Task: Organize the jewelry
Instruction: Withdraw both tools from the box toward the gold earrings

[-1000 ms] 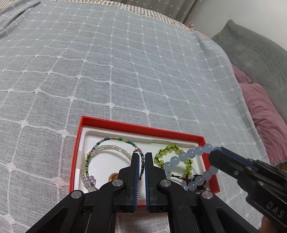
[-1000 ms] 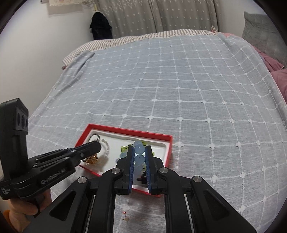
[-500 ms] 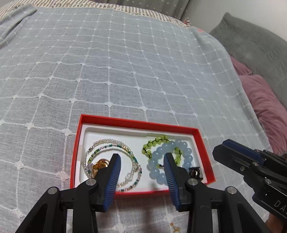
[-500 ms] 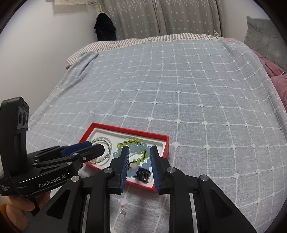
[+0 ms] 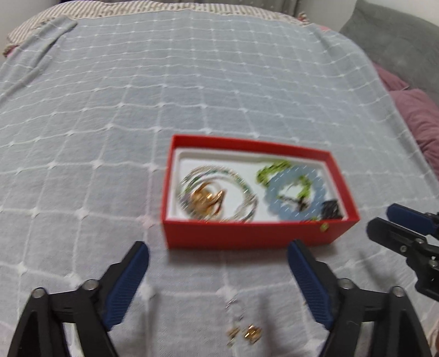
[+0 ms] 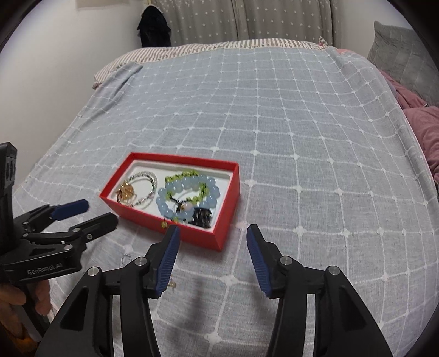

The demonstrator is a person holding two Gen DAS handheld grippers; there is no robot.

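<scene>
A red box point(image 5: 247, 236) point(image 6: 192, 230) with a white lining sits on the grey checked bedspread. Inside lie a pale blue bead bracelet point(image 5: 296, 192) point(image 6: 189, 195), a green bead bracelet point(image 5: 271, 170) point(image 6: 181, 175), thin beaded bracelets point(image 5: 216, 195) point(image 6: 142, 189), a gold piece point(image 5: 205, 196) point(image 6: 124, 190) and a small black item point(image 5: 332, 210) point(image 6: 201, 217). My left gripper point(image 5: 218, 251) point(image 6: 94, 211) is open and empty, just short of the box. My right gripper point(image 6: 212, 233) point(image 5: 384, 219) is open and empty at the box's near right corner. Small gold and silver earrings point(image 5: 244, 326) point(image 6: 126, 256) lie loose on the bedspread.
The bedspread point(image 6: 274, 123) stretches far beyond the box. Pink bedding point(image 5: 419, 123) point(image 6: 428, 131) and a grey pillow point(image 5: 397, 41) point(image 6: 400, 57) lie along the right side. Curtains point(image 6: 247, 19) and a striped sheet edge point(image 6: 205, 46) are at the far end.
The right gripper let the blue bracelet drop into the box and opened. The left gripper also opened wide. Both pulled back from the box.
</scene>
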